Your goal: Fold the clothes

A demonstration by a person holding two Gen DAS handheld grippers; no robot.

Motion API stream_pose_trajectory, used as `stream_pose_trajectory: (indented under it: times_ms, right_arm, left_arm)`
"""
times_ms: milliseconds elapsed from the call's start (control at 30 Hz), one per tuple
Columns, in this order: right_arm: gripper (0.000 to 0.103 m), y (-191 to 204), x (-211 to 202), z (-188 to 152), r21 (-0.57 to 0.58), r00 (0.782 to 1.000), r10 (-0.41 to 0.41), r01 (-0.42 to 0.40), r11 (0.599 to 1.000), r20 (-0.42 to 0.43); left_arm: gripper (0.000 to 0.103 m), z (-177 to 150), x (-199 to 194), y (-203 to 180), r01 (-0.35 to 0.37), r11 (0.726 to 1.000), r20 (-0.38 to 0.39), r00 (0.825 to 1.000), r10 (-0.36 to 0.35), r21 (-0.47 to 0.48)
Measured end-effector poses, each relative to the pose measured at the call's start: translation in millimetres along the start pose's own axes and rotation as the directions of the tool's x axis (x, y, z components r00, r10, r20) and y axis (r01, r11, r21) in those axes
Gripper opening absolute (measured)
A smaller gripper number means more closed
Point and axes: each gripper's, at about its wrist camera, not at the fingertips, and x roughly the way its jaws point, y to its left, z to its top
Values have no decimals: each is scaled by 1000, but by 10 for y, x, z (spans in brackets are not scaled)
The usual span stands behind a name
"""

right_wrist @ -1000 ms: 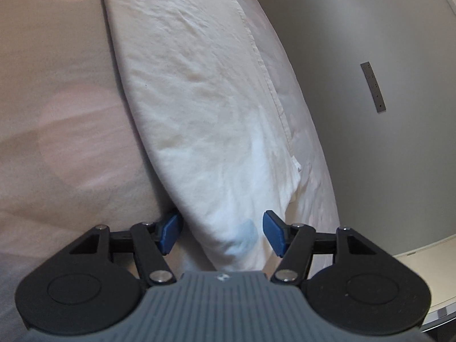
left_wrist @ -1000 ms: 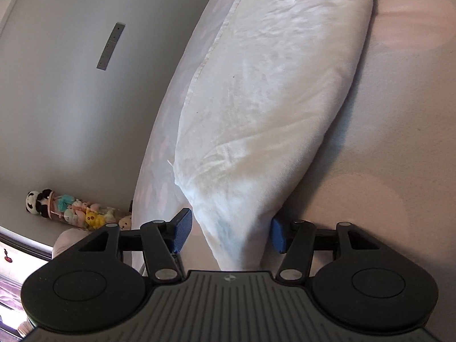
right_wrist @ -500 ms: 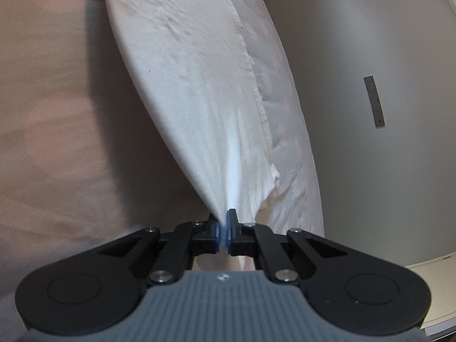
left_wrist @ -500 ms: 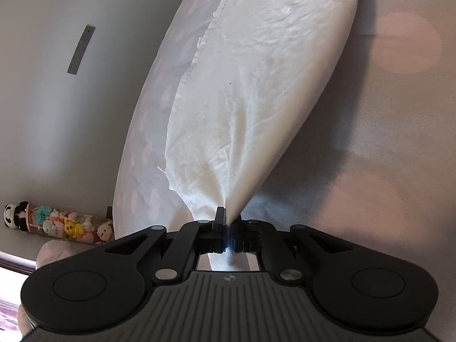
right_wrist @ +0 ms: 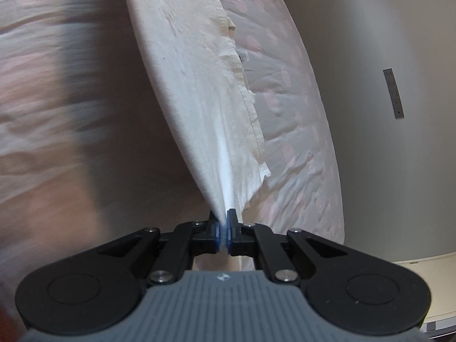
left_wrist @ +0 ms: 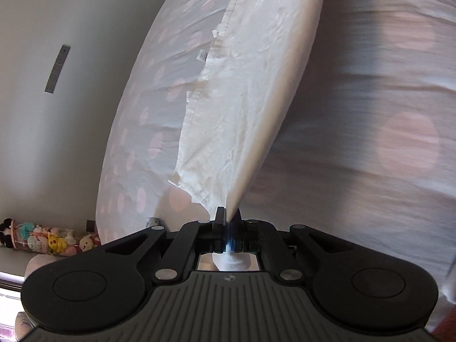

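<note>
A white folded garment stretches away from me above a bed with a pink-dotted sheet. My left gripper is shut on one corner of the garment. In the right wrist view the same garment runs up from my right gripper, which is shut on the other corner. The cloth is lifted and taut between the two grippers. A hemmed edge with a small label hangs on the wall side.
The bed sheet fills the view under the garment. A grey wall with a socket strip borders the bed. A tube of plush toys lies on a ledge at the lower left.
Both grippers have closed on the garment's corners and lifted it off the bed. The cloth now hangs stretched, and the dotted sheet beneath has come into view.
</note>
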Motion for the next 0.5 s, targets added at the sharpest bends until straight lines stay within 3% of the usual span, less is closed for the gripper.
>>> stream_pose_trajectory:
  times_ms: [167,300,500]
  right_arm:
    - [5,339,-418,-265,20,999,41,-41,999,-15]
    - [5,656,-639,-395,19,997,75,-75,997,-22]
    - [5,848,-588,-419,8,989,135,-135,991,-62]
  left_arm:
    - [1,-87,-377,-334,62,998,-6,998,-62,22]
    - [1,-111,-456,-537,92,995,-36,995,-90,44]
    - [1,-147,-470,-835,144,985,-95,986,-135,92]
